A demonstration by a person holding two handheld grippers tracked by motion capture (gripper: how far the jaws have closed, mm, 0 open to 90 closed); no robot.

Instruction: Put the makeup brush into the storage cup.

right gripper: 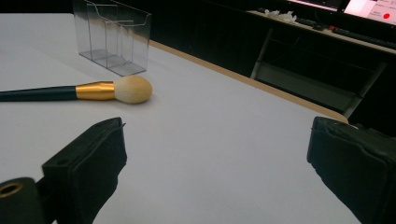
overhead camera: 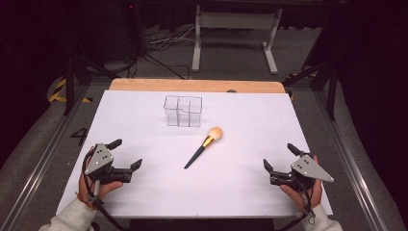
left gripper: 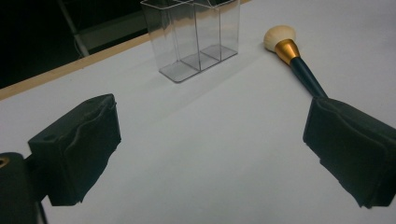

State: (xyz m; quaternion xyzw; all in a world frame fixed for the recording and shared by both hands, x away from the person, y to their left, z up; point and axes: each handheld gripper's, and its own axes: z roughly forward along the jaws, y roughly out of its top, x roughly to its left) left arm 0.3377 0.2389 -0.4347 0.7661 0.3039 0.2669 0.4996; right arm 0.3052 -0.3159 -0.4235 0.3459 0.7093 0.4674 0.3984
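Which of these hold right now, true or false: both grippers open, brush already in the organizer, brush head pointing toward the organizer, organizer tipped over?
1. Both the left gripper and the right gripper are open and hold nothing. True.
2. The makeup brush stands inside the clear organizer. False: it lies flat on the white table, apart from the organizer.
3. The brush's pale head points toward the organizer, its dark handle toward the person. True.
4. The organizer has tipped onto its side. False: it stands upright, with nothing in its compartments.
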